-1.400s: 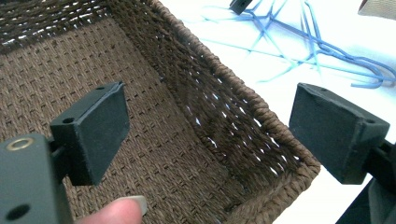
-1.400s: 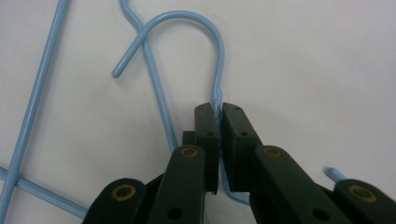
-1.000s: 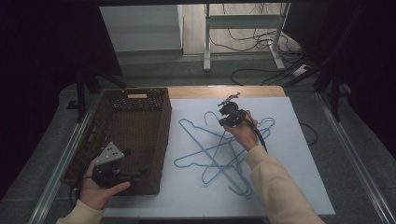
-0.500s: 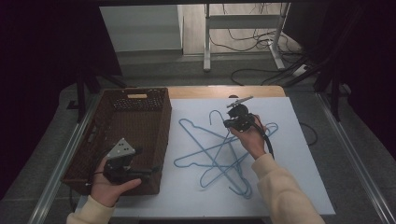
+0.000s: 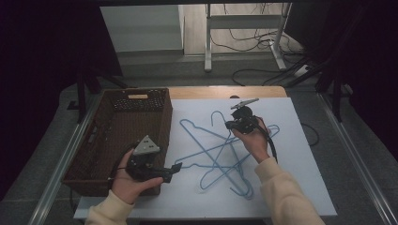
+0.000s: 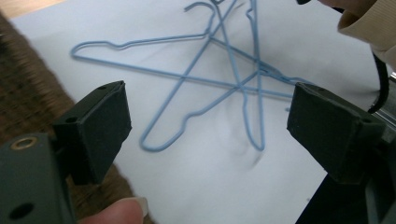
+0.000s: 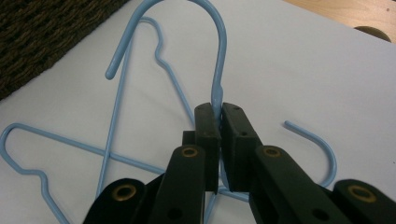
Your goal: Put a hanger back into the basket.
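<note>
Left gripper (image 5: 174, 168) moved off basket (image 5: 94, 140), fingers open | right gripper (image 7: 219, 119) still pinching hanger (image 7: 219, 56)

Tangled blue hangers (image 5: 220, 150) spread across the middle of the white sheet (image 5: 305, 164), crossing one another with hooks pointing outward; bare sheet open on the near side of the hangers and on the side away from the basket (image 5: 117, 136). Hemmed in on the other side by the tall woven basket wall, just beside the hangers' outer loops. Partly blocked too by the left gripper (image 6: 208, 135), jaws spread wide just short of the hangers, and the right gripper (image 7: 219, 123), clamped on one hook's stem.
</note>
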The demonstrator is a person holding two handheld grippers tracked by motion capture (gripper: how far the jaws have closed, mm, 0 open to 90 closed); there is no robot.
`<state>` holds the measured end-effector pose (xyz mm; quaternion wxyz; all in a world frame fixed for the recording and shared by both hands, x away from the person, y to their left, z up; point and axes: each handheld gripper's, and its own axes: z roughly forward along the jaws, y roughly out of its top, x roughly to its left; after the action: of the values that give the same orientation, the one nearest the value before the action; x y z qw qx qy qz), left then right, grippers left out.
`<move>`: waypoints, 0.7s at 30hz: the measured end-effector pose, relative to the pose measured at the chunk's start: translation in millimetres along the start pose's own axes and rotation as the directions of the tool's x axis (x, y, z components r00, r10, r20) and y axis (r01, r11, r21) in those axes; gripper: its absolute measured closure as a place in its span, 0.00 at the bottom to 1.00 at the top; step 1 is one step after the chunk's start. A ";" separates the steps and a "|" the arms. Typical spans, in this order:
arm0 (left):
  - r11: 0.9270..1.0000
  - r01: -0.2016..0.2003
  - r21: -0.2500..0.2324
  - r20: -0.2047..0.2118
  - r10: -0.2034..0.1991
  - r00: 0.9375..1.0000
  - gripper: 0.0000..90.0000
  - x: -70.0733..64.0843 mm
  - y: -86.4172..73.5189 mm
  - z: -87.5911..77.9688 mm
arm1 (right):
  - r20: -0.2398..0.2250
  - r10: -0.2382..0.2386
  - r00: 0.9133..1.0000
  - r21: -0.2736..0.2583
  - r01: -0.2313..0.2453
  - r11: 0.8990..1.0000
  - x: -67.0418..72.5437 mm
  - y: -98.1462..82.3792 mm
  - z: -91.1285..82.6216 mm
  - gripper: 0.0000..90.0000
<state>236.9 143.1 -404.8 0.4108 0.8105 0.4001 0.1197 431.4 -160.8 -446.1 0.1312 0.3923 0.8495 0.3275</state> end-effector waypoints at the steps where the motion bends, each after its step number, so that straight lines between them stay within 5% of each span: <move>1: 1.000 -0.003 0.006 0.005 0.003 1.000 0.16 -2.8 2.8 3.4 | 0.000 0.000 1.000 0.000 0.000 1.000 0.0 0.0 0.0 0.95; 13: 0.997 -0.030 0.067 0.050 0.026 0.998 0.16 -26.6 24.3 54.7 | -0.009 0.006 1.000 -0.020 -0.007 1.000 -0.3 -2.2 -7.9 0.95; 21: 0.993 -0.006 0.116 0.089 -0.005 0.996 0.19 -31.1 30.1 91.4 | -0.012 0.005 1.000 -0.027 -0.005 1.000 0.0 -2.8 -10.6 0.95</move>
<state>281.0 57.4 -435.6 0.3805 0.8376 0.3873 0.0599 424.6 -166.9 -440.0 0.1305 0.3906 0.8449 0.3415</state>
